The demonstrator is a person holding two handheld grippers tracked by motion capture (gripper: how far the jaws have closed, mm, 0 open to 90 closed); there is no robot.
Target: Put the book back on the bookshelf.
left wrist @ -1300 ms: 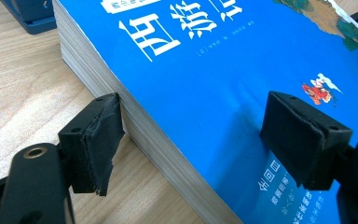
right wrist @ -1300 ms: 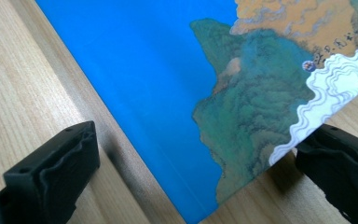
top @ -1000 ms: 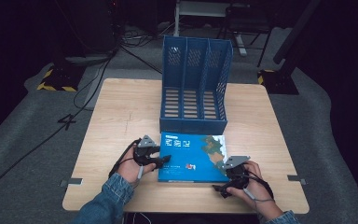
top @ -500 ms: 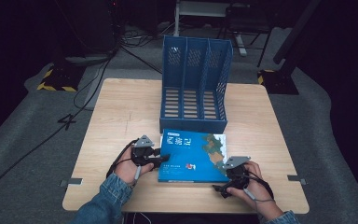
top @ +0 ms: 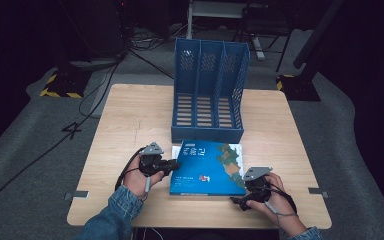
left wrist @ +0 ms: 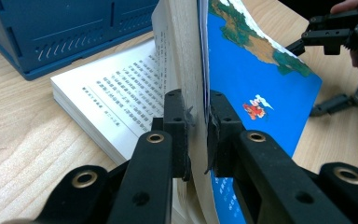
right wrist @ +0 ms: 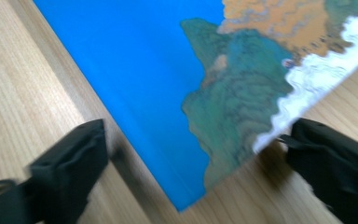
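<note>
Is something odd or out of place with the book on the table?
Yes. The left gripper pinches only the cover and some pages of the book, lifting them, while the other pages lie open on the table.

lines of small print on the book's open page (left wrist: pixel 121 93), too small to read

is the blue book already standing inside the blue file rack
No, the blue-covered paperback book lies on the wooden table in front of the blue plastic three-slot file rack, whose slots hold nothing.
</note>
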